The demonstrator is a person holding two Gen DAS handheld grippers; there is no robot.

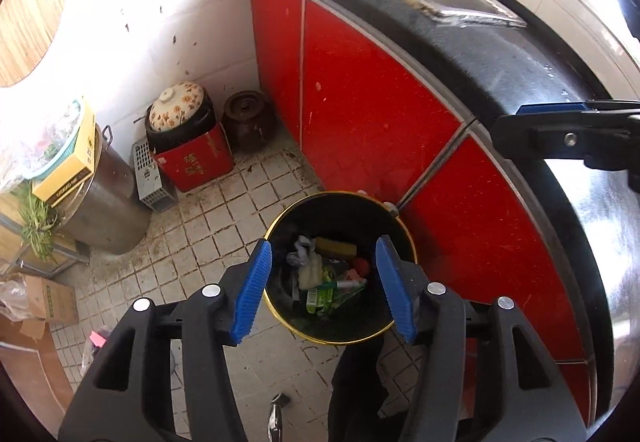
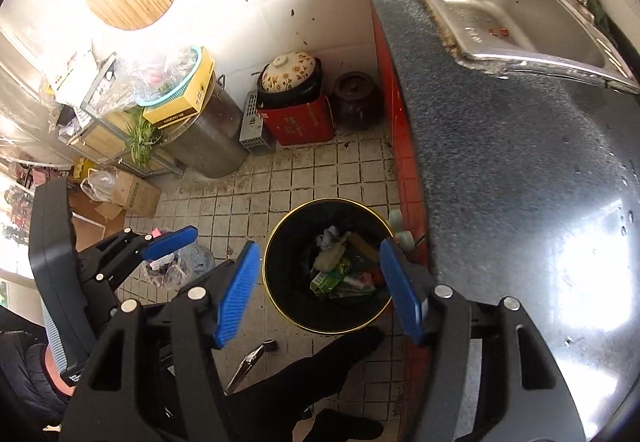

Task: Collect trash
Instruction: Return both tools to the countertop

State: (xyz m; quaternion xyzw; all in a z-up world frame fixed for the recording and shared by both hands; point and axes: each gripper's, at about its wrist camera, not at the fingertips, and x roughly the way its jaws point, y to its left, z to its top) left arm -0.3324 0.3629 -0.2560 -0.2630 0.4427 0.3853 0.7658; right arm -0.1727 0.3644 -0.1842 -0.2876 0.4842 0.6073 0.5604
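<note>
A black bin (image 1: 280, 304) with a gold rim stands on the tiled floor against the red cabinet. It holds trash: a yellow sponge (image 1: 335, 246), crumpled paper (image 1: 300, 252), a green wrapper (image 1: 320, 296) and a red bit (image 1: 362, 265). My left gripper (image 1: 325, 246) hangs open above the bin with nothing between its blue pads. My right gripper (image 2: 319, 244) is also open and empty over the same bin (image 2: 288, 282), where the green wrapper (image 2: 326, 280) shows. Each gripper appears at the edge of the other's view: the right one's fingers (image 1: 548, 109), the left one's fingers (image 2: 170, 240).
A dark countertop (image 2: 500, 161) with a steel sink (image 2: 500, 1) runs along the right above red cabinet doors (image 1: 360, 101). In the corner stand a flowered pot on a red box (image 1: 192, 161), a brown jar (image 1: 248, 121) and a metal drum (image 1: 108, 209). A person's dark leg (image 2: 304, 382) is below.
</note>
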